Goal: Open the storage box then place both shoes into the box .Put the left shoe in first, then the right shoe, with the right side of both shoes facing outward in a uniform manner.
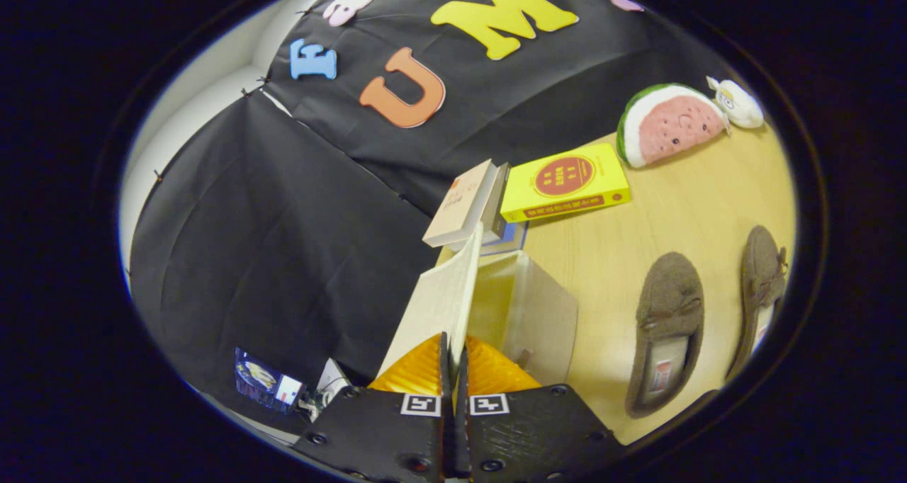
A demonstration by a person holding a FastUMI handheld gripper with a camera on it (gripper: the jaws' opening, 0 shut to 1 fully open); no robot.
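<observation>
Gripper (pixel 453 359), bottom centre: my fingers are pinched narrow on the edge of the lid (pixel 441 300), holding it swung upright so the box (pixel 528 313), mid-frame just right of the fingers, stands open for loading. Two shoes (pixel 667 331) (pixel 762 295), lower right on the table (pixel 638 249), lie side by side and apart from the box, neither yet packed. Books (pixel 563 182) and a watermelon plush (pixel 666 123), upper right, sit clear of the work.

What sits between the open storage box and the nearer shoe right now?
Nothing: in the gripper view, bare tabletop separates the storage box from the nearer shoe. The gripper has its jaws closed on the box's raised lid.
</observation>
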